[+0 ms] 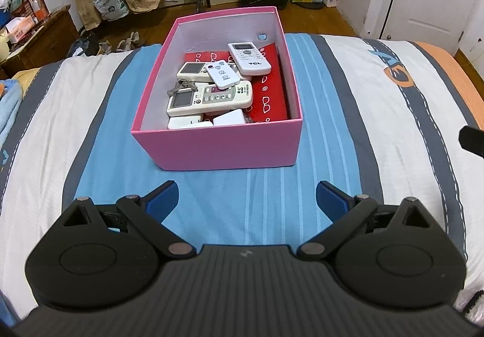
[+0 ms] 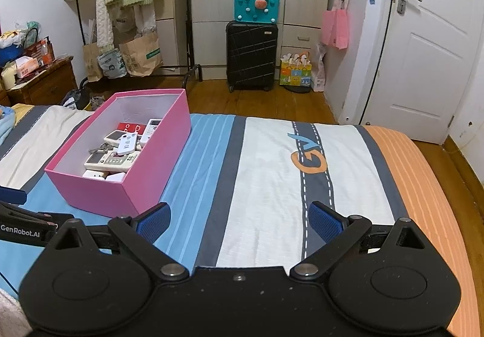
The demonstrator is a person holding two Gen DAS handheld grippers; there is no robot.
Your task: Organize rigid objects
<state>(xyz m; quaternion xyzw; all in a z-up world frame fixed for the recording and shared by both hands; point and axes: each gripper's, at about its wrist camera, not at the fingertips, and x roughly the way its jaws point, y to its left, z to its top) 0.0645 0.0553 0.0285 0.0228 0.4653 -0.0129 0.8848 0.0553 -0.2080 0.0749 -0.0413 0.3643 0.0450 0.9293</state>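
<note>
From the left wrist, the left gripper (image 1: 246,197) is hovering over the blue stripe of the bedspread (image 1: 378,101), its blue pads (image 1: 160,201) standing wide apart and holding nothing. Straight ahead of it, a little beyond the fingertips, the pink box (image 1: 217,149) is sitting on the bed with its top open. Inside are lying several white remotes (image 1: 211,96), one marked TCL (image 1: 249,58) toward the far end, a small one (image 1: 222,73) resting across the others, two white adapters (image 1: 184,122) against the near wall, and a red pouch (image 1: 267,98) along the right side. A dark piece of the other tool is peeking in at the right edge.

From the right wrist, the right gripper (image 2: 237,220) is also spread and empty, facing the white and grey stripes. The box (image 2: 151,173) is sitting ahead and to its left, its near corner just beside the left pad (image 2: 151,225). The left gripper's (image 2: 18,228) body is showing at the far left edge, near the box's front wall.
</note>
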